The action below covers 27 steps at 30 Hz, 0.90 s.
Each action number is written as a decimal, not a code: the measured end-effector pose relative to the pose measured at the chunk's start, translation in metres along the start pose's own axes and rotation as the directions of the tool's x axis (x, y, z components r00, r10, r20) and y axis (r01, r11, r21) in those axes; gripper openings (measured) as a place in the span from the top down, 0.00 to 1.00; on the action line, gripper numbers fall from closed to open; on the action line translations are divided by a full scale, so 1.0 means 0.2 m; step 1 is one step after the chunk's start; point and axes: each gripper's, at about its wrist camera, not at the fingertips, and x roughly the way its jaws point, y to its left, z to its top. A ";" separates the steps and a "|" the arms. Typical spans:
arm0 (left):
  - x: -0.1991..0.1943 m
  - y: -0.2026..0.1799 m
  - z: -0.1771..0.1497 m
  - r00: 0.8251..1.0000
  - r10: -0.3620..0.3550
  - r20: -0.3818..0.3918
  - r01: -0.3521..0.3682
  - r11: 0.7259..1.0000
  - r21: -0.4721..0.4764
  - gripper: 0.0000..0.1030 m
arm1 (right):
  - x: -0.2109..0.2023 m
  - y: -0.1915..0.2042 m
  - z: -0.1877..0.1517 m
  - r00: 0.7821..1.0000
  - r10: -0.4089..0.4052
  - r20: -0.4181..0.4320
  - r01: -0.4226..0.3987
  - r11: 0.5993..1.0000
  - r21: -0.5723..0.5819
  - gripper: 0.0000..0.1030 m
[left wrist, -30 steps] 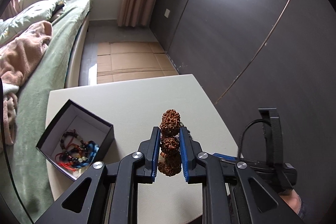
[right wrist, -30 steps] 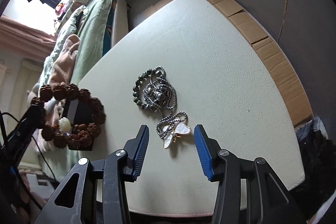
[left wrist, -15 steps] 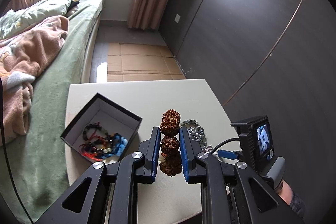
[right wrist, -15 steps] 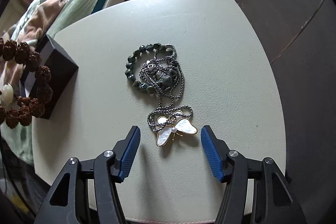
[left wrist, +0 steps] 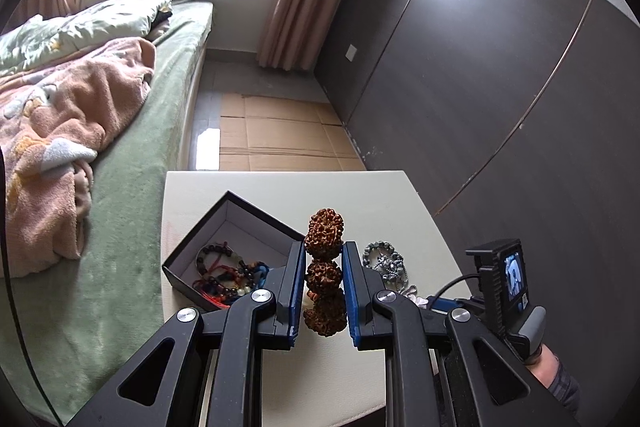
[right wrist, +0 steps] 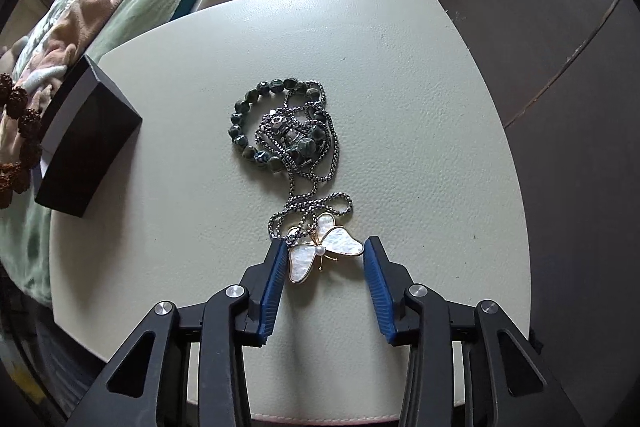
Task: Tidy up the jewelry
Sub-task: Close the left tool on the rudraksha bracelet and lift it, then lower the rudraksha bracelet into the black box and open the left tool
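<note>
Left wrist: left hand-held gripper clamps seed bracelet; right's jaws closing around butterfly pendant.

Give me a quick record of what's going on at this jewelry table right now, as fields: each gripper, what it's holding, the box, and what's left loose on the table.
left gripper: shut on the brown seed-bead bracelet, held above the table
right gripper: jaws just closing, astride the butterfly pendant, one blue pad at a wing, the other clear of it
box: black, open, holds beaded bracelets with red and blue cord
loose on table: dark green bead bracelet, tangled with the pendant's metal chain
beyond table: bed with green cover
</note>
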 end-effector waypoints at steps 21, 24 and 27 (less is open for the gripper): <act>0.04 0.26 0.11 0.998 0.053 0.021 -0.051 0.995 -0.090 0.80 | -0.24 0.17 0.08 0.860 0.440 0.258 -0.480 0.870 0.117 0.61; 0.07 0.30 0.11 0.998 0.054 -0.010 -0.055 0.993 -0.107 0.79 | -0.24 0.27 0.11 0.838 0.475 0.268 -0.513 0.853 0.094 0.61; 0.06 0.34 0.09 0.998 0.070 -0.006 -0.070 0.991 -0.116 0.52 | -0.24 0.36 0.14 0.813 0.514 0.274 -0.549 0.834 0.065 0.61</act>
